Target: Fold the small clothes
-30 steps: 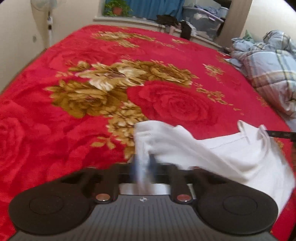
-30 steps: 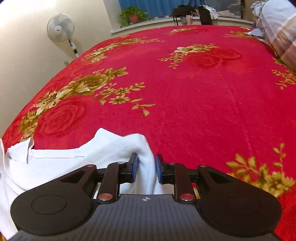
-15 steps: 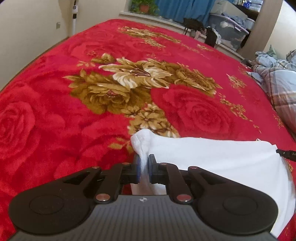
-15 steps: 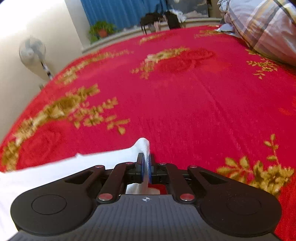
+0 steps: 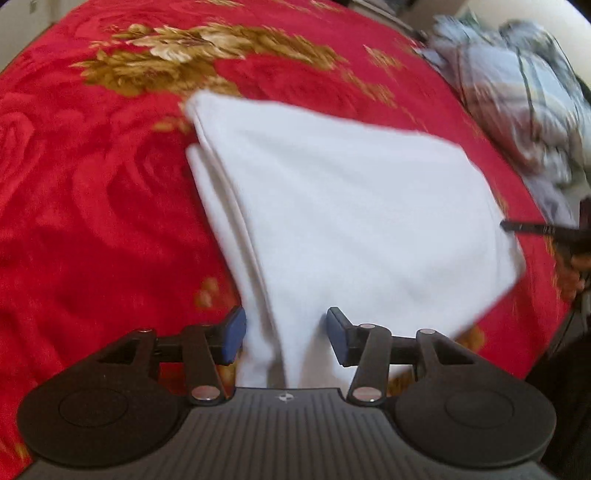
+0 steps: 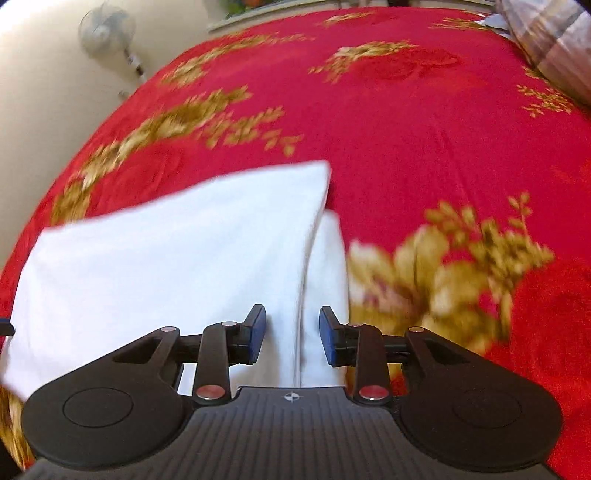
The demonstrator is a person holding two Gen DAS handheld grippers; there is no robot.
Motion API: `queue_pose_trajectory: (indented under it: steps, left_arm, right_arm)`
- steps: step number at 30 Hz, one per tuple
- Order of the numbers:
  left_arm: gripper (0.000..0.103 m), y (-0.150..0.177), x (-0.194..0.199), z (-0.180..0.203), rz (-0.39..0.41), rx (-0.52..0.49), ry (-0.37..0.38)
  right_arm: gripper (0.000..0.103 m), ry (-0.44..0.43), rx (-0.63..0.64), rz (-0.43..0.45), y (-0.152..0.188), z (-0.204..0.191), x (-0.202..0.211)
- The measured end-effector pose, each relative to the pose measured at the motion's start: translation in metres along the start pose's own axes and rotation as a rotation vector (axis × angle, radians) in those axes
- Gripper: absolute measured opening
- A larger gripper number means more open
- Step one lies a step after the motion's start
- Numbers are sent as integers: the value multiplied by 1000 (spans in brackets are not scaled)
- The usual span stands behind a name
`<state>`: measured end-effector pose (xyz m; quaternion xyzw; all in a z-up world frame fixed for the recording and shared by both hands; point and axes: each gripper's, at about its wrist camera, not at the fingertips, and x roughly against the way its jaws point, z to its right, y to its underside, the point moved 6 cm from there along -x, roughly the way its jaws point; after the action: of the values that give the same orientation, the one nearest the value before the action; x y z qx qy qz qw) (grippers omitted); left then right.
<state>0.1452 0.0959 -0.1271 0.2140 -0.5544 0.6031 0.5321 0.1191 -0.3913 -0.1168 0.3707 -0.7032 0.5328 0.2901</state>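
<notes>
A white garment (image 5: 343,206) lies folded over on the red flowered blanket (image 5: 92,221), its stacked edges showing along the left side. My left gripper (image 5: 286,339) is low over its near left edge with jaws opening; cloth lies between the blue pads (image 5: 234,334) without being pressed. In the right wrist view the same white garment (image 6: 166,258) fills the lower left. My right gripper (image 6: 291,334) is over its near right edge, jaws opening, with the fold between the pads but free of them. The right gripper's tip (image 5: 532,228) shows at the far right of the left wrist view.
A plaid quilt (image 5: 524,85) is heaped at the bed's right side, also seen as the plaid quilt (image 6: 554,44). A standing fan (image 6: 107,29) is by the wall left of the bed. The red blanket (image 6: 424,129) stretches away beyond the garment.
Both grippers were shut on the garment's corners and carried them over. Now both have let go and drawn back, and the garment lies folded flat on the blanket.
</notes>
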Motion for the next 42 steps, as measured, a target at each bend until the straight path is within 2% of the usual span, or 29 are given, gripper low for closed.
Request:
queue_pose_trajectory:
  steps: [4,6,7,8,9,10,12,14,16,18,19,21,24,25,27,28,29,31,33,36,38,40,42]
  left_arm:
    - [51,24,4,4,-14,-36,-17]
    - [44,31,6,4,-10,-39,-36]
    - [28,33,6,3,-9,-30,-52]
    - [5,34,7,2,-9,-20,-61]
    - [5,35,12,1,-6,-4,-64]
    - [4,34,19,0,10,17,-56]
    - [3,29,45,2,72,48,-40]
    - [3,33,64,2,121,77,-40]
    - [3,44,64,-2,117,102,-79]
    - [3,54,51,-3,64,115,-102]
    - [4,58,43,-1,31,98,-122]
    - [5,62,40,0,17,64,-170]
    - [5,63,51,-4,48,48,-242]
    - [5,64,53,-5,53,59,-241]
    - [5,63,58,-5,88,101,-179]
    - [5,61,60,-2,110,112,-139]
    - [5,58,63,3,137,112,-90]
    - [5,53,61,15,164,110,-21]
    - [5,51,56,21,170,106,8]
    - [5,46,43,25,161,89,-16]
    - [9,47,28,22,128,86,-73]
    - [8,52,16,17,74,94,-122]
    - [9,52,20,13,78,117,-110]
  right_arm:
    - [33,7,-23,-20,27,4,21]
    - [33,-7,-50,-43,40,5,27]
    - [33,-7,-55,-55,45,5,28]
    - [33,2,-52,-63,49,4,28]
    - [28,8,-47,-66,53,4,28]
    - [3,9,-49,-66,55,3,28]
    - [3,-7,-98,-22,53,5,42]
    - [3,-43,-142,58,46,8,68]
    - [3,-41,-175,83,49,15,81]
    - [3,-12,-173,23,59,19,70]
    - [3,13,-153,-33,67,20,59]
    - [4,91,-92,-92,75,23,44]
    - [6,126,-114,-69,73,27,47]
    - [5,207,-69,-48,71,28,51]
    - [5,414,69,-30,71,33,54]
    - [7,453,86,-12,70,35,58]
    - [7,405,48,34,64,35,65]
    - [7,215,-62,139,54,28,81]
    - [7,86,-97,207,48,16,88]
    - [10,-20,-50,175,50,-8,77]
    - [15,-23,1,127,56,-20,60]
    - [18,58,69,53,65,-24,37]
    - [18,131,133,-1,73,-21,22]
